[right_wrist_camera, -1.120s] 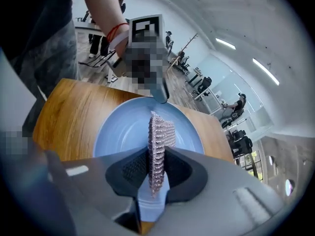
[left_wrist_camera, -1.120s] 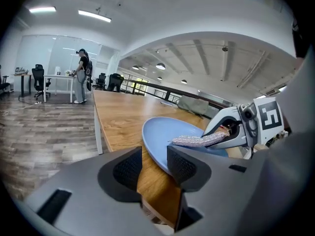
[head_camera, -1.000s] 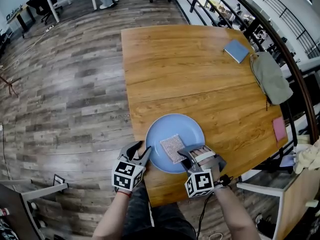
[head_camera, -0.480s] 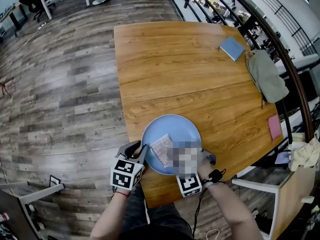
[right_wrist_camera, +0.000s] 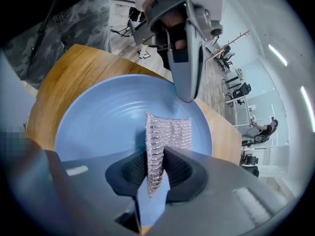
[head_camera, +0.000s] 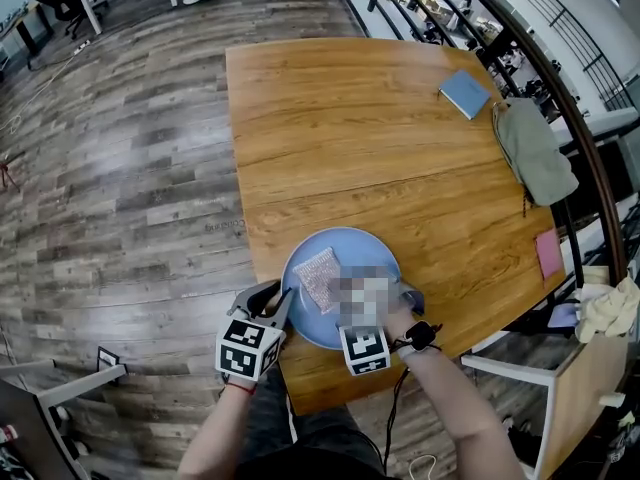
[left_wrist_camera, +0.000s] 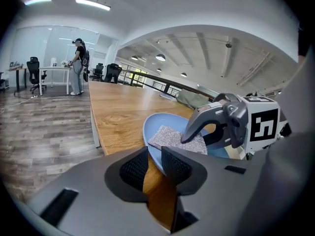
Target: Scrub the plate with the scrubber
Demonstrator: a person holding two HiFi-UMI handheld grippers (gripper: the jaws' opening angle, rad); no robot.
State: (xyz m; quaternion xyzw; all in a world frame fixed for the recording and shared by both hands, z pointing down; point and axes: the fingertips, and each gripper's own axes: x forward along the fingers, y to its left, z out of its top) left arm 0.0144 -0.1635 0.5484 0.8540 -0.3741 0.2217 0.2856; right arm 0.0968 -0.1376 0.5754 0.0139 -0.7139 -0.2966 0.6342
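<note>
A blue plate [head_camera: 362, 252] lies near the front edge of the wooden table [head_camera: 350, 138]. My left gripper [head_camera: 283, 304] is shut on the plate's left rim; in the left gripper view the rim [left_wrist_camera: 153, 146] sits between the two pads. A silver mesh scrubber [head_camera: 318, 278] lies on the plate's left half. My right gripper [right_wrist_camera: 153, 172] is shut on the scrubber's near edge, and the rest of the scrubber [right_wrist_camera: 170, 132] spreads flat on the plate [right_wrist_camera: 98, 117]. In the head view a mosaic patch hides the right jaws; only the marker cube [head_camera: 364, 349] shows.
A blue notebook [head_camera: 467, 95] and a grey-green bag [head_camera: 535, 153] lie at the table's far right. A pink card [head_camera: 549, 255] sits near the right edge. The table's front edge runs just under the plate. A person [left_wrist_camera: 78, 68] stands at a distant desk.
My left jaws have closed onto the plate's rim. The right gripper has dragged the scrubber to the left across the plate.
</note>
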